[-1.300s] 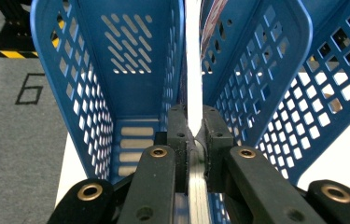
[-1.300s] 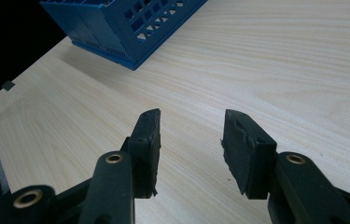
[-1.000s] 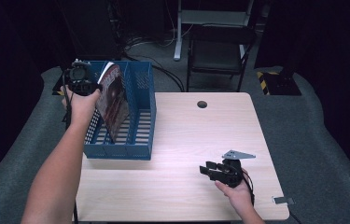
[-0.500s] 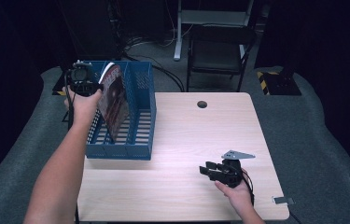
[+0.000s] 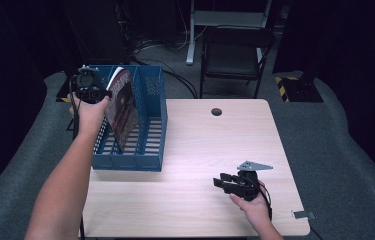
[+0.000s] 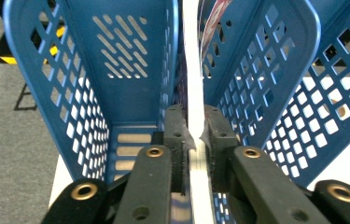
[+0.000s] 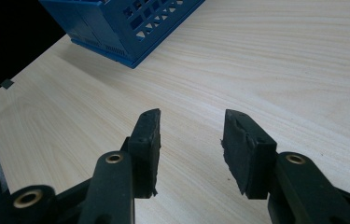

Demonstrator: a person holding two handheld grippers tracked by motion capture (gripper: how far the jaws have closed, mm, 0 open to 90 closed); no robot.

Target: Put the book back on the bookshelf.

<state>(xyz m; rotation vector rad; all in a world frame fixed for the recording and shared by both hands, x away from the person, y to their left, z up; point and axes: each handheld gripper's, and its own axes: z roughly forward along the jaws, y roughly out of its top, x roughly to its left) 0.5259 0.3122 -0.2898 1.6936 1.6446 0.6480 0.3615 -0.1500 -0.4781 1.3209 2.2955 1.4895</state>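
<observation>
A blue slotted file rack [image 5: 153, 125] stands on the left of the wooden table [image 5: 205, 145]. A magazine [image 5: 123, 107] with a dark red cover stands tilted inside it. My left gripper [image 5: 104, 92] is above the rack's left compartment and shut on the magazine's top edge. In the left gripper view the pads pinch the magazine's white edge [image 6: 192, 70] at the gripper [image 6: 192, 117], between the rack's walls [image 6: 130, 60]; its jaws have just been opening a touch, with the magazine still pressed. My right gripper [image 5: 223, 182] rests low near the table's front right, open [image 7: 190, 128] with nothing between its fingers.
A round cable hole [image 5: 216, 111] sits at the table's far middle. A black chair [image 5: 235, 55] stands behind the table. A corner of the rack [image 7: 116, 23] lies beyond the right gripper. A small piece of tape [image 5: 302, 215] marks the front right corner.
</observation>
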